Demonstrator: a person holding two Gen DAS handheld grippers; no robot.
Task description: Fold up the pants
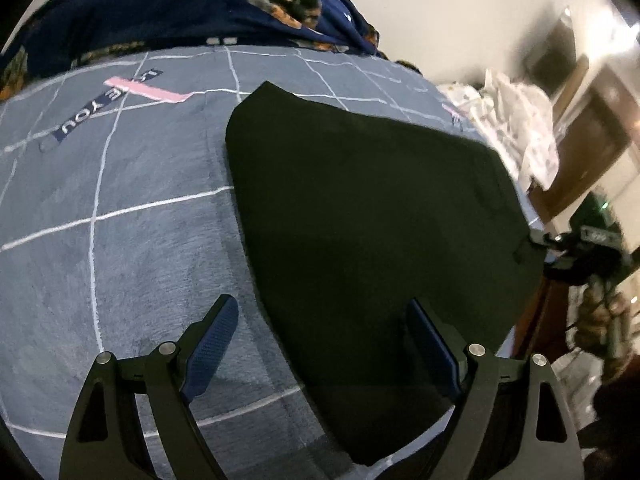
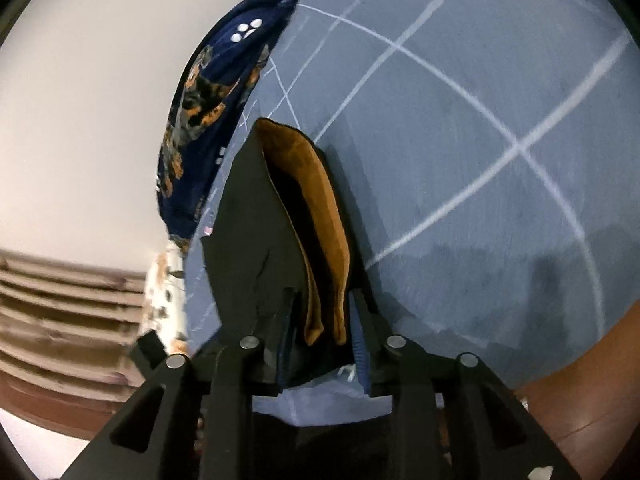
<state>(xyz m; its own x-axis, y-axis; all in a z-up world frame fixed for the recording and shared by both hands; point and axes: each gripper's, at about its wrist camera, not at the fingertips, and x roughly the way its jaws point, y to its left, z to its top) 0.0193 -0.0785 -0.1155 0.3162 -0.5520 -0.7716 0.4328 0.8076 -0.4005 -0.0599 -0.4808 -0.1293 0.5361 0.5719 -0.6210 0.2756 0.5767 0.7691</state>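
Across the centre of the left wrist view, black pants [image 1: 372,216] lie folded flat on the grey bed [image 1: 132,208]. Right hand-held gripper [image 2: 324,340] clamps their tan-lined edge, probably to lift it; left hand-held gripper [image 1: 324,344] hovers spread, empty.

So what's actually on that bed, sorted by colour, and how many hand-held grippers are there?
Black: 1, the pants
Grey-blue with white grid: 1, the bedspread
Navy with orange pattern: 1, the blanket
Hand-held grippers: 2, the left hand-held gripper and the right hand-held gripper
Total: 5
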